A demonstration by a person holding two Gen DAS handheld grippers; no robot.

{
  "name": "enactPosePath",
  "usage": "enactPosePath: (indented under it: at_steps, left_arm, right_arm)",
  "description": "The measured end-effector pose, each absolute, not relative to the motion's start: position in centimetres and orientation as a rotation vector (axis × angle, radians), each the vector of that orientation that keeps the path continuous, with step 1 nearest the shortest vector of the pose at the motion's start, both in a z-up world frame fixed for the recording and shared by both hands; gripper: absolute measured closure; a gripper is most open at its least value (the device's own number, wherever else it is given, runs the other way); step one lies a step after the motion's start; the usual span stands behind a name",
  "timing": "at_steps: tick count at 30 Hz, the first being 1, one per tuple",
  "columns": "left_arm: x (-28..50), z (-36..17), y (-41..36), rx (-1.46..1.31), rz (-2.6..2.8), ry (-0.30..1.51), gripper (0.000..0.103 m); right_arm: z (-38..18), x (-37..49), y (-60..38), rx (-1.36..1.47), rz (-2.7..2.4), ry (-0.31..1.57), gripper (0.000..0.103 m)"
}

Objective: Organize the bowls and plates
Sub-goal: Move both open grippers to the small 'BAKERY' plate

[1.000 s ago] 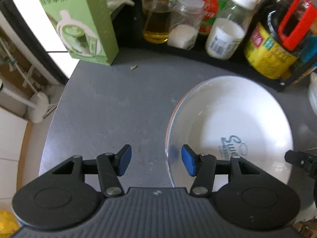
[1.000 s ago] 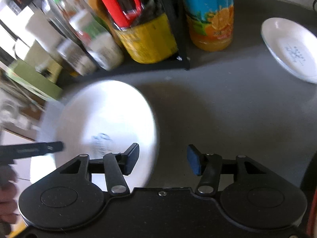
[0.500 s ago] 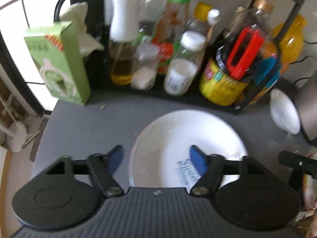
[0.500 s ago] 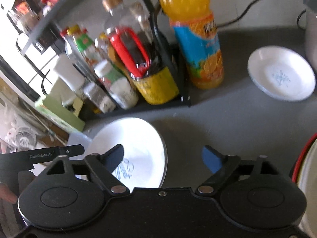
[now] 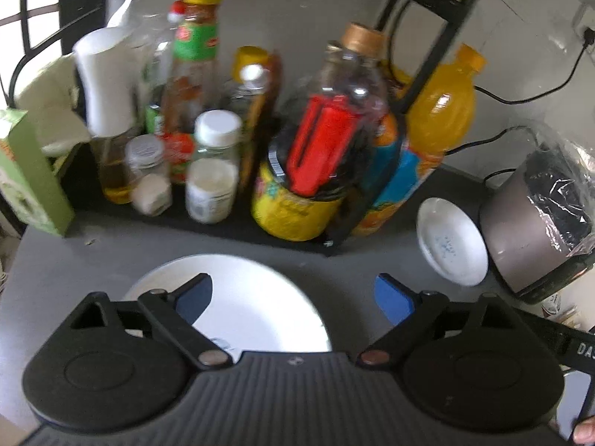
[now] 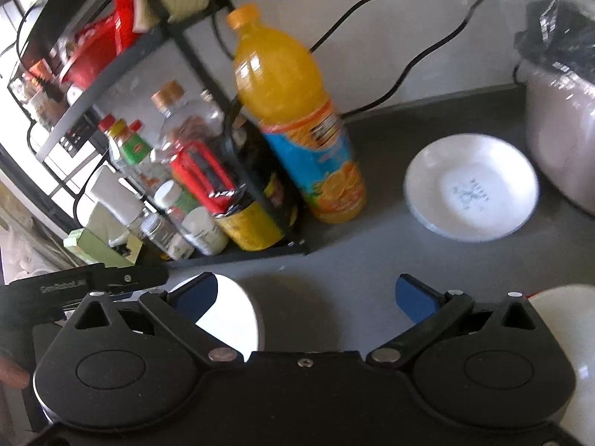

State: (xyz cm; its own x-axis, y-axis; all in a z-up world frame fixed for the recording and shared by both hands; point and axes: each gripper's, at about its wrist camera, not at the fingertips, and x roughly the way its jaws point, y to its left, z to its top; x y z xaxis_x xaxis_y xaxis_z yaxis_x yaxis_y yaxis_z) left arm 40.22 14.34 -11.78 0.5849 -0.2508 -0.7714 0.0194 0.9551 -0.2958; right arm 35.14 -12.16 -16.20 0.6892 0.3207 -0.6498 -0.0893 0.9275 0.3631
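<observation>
A green carton (image 5: 29,182) stands at the far left of the grey table (image 5: 93,256). The large white plate (image 5: 253,304) lies flat on it before the black bottle rack (image 5: 282,238), under the left gripper (image 5: 293,297), jaws just opened wide, empty. The right gripper (image 6: 305,295) likewise. Farther right sits a small white dish (image 6: 470,186), beside a grey pot (image 5: 520,230).

Both my wrist cameras look steeply down along their fingers onto the grey counter (image 5: 111,245), quite near. They share the bottle rack (image 6: 238,249), large plate (image 5: 253,297) and small bowl (image 6: 470,189).
</observation>
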Motion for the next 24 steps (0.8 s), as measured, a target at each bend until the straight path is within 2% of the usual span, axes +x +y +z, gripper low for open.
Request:
enactPosePath:
  at_steps: [10,24]
  left_arm:
    - [41.9,-11.8,7.7,-0.292,-0.186,0.982,0.009]
    - [42.7,-11.9,1.3,-0.224,-0.143,0.934,0.009]
  right_arm:
    - [-15.6,36.2,-17.1,0.252,0.198,0.792,0.0]
    - [-15.6,37.4,-22.6,0.149,0.165,0.769,0.0]
